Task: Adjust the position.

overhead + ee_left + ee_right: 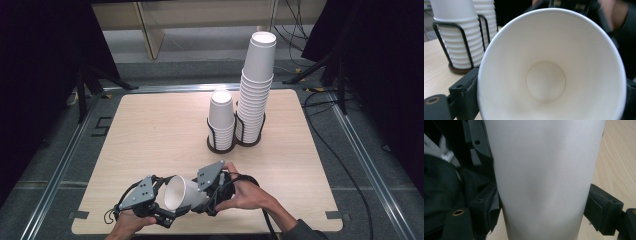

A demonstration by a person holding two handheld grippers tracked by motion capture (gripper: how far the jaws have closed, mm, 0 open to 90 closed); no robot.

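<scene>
The left gripper (167, 212) has its jaws apart around the cup's (182, 192) rim, low over the desk (150, 130); the right gripper (210, 200) clamps its body. This looks like a handover; next, the left must close before the right lets go.

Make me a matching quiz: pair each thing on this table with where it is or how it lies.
1. loose paper cup
2. tall cup stack
3. short cup stack
4. wire holder

a. far, right ring
b. on its side between both grippers
c. far, left ring
d. black, around the stacks' bases

Pairs: 1-b, 2-a, 3-c, 4-d
</scene>
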